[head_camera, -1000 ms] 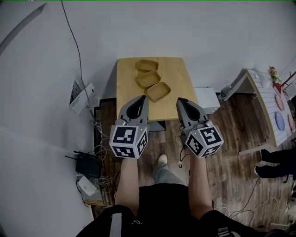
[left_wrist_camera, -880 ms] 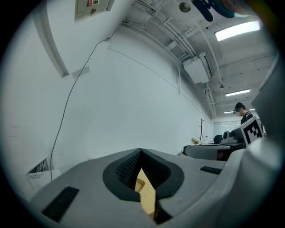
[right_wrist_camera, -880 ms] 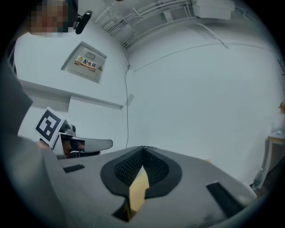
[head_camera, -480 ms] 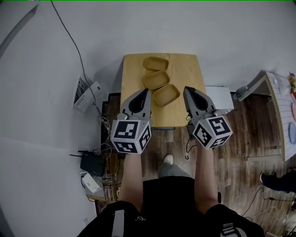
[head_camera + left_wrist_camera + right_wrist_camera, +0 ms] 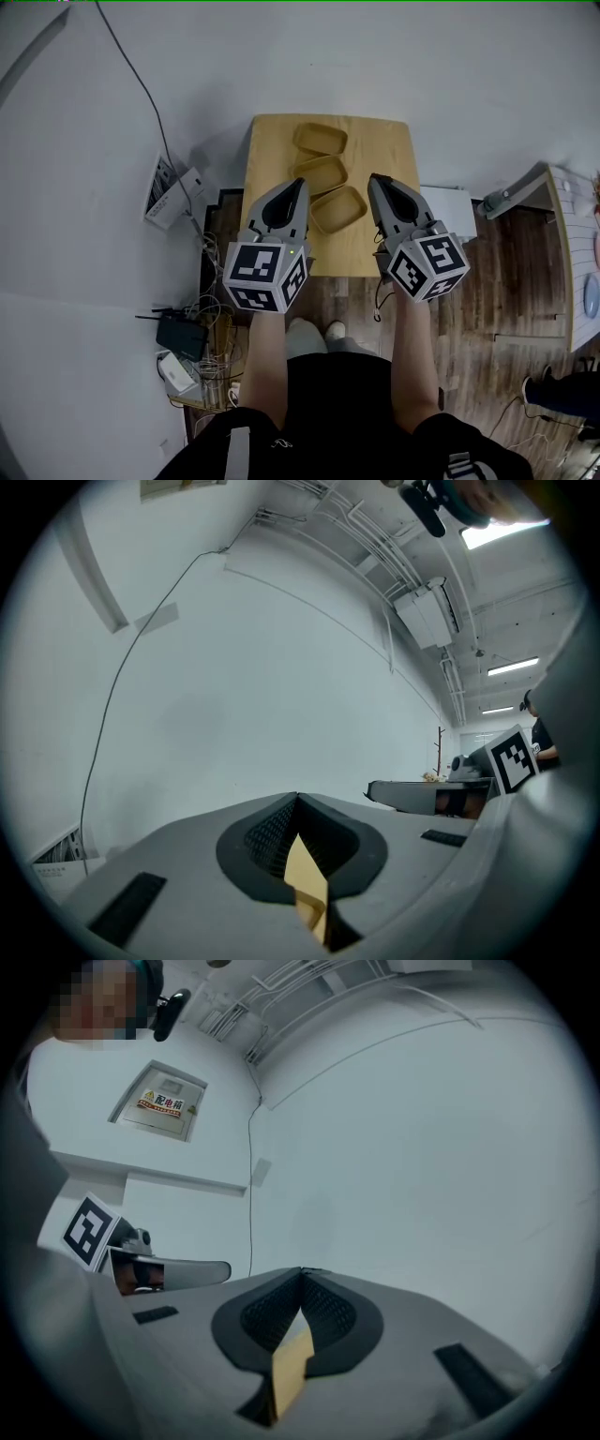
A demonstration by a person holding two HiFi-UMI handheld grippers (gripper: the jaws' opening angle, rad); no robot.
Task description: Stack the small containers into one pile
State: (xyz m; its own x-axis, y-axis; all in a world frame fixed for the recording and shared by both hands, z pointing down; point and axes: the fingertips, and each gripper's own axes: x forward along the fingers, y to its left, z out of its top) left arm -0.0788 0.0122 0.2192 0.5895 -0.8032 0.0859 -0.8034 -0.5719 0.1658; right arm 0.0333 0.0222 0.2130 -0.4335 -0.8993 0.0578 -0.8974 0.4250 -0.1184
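Three shallow tan containers lie in a diagonal row on the small wooden table [image 5: 272,150]: the far one [image 5: 320,140], the middle one [image 5: 321,172] and the near one [image 5: 339,208]. They sit side by side, none inside another. My left gripper [image 5: 300,181] hangs over the table's near left part, its tip just left of the middle container, jaws shut and empty. My right gripper [image 5: 375,177] is to the right of the near container, also shut and empty. In the left gripper view the left gripper [image 5: 298,797] points at a white wall. So does the right gripper [image 5: 302,1269] in the right gripper view.
A white low cabinet [image 5: 445,202] stands against the table's right side. On the floor at the left lie a power strip [image 5: 169,192], a black router [image 5: 178,333] and tangled cables. A white desk [image 5: 562,244] sits at the far right.
The person has stepped toward the table. Both grippers, still shut, now reach over its near half and flank the containers, where before they hung short of its front edge.
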